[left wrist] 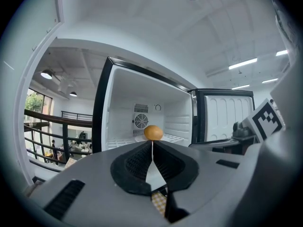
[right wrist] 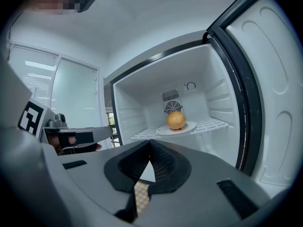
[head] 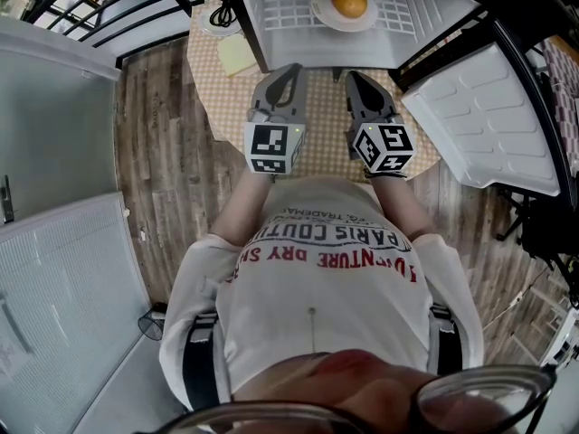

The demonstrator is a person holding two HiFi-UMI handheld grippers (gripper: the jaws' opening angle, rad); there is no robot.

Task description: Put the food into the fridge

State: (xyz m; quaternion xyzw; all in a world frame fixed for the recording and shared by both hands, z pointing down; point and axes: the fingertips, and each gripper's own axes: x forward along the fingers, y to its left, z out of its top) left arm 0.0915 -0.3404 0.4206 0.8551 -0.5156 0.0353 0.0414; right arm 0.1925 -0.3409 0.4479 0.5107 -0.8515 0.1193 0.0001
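Inspection, left to right. Wooden floor is showing beside the checked bench. The left claw is hovering over the bench and pointing at the open fridge. Its jaws are pressing together with nothing between them. Just beside it, the right claw is lying parallel and pointing the same way, with its jaws likewise pressed together and empty. Both forearms are reaching forward from the torso, close together. The orange is resting on a white plate on the fridge's wire shelf, well apart from both claws. At right, the fridge door is standing wide open.
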